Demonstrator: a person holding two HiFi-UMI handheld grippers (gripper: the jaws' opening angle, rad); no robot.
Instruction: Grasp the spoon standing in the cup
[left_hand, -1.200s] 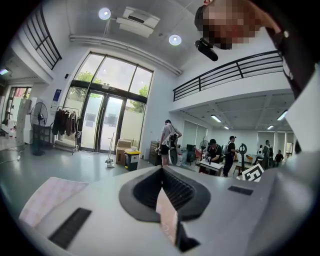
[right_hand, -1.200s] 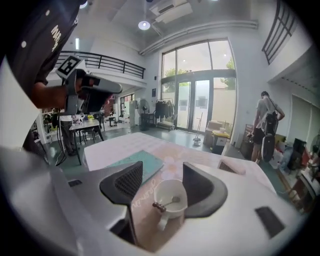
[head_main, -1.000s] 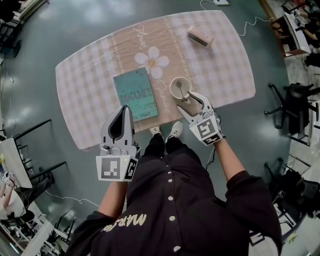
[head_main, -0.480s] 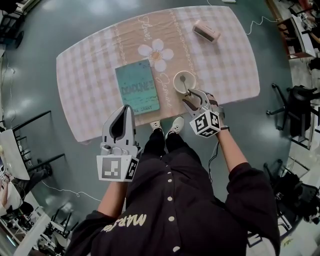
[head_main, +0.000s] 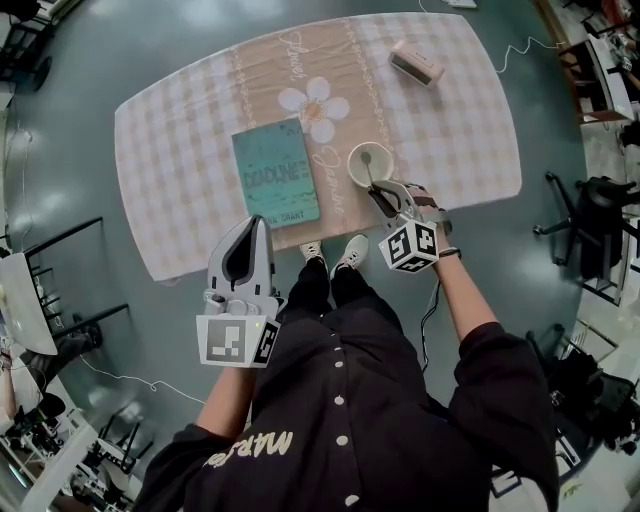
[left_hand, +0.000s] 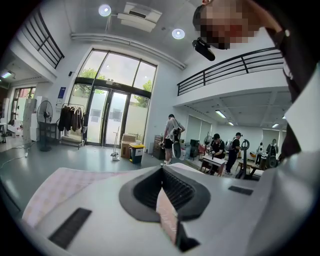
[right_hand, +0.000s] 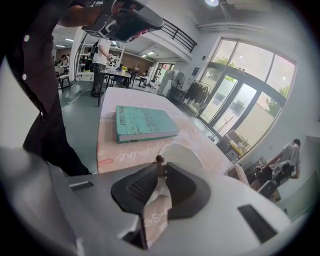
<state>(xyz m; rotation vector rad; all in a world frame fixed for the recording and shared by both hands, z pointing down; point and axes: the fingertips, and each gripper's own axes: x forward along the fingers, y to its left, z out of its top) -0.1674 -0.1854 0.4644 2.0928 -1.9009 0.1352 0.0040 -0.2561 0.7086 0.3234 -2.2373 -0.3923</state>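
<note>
One spoon (head_main: 369, 170) stands in the white cup (head_main: 351, 168), near the front edge of the checked surface (head_main: 180, 140) and just beside a teal book (head_main: 280, 172).

Risk: the grip takes only the top end of the thin handle, right at the jaw tips. A tilted or hasty lift could let the handle slip free or tip the light cup.

State of the right hand-held gripper (head_main: 379, 196): its jaws have just been closing and stand nearly together, clamped on the handle.

State of the left hand-held gripper (head_main: 257, 224): jaws together, empty, held off the surface's front edge.
</note>
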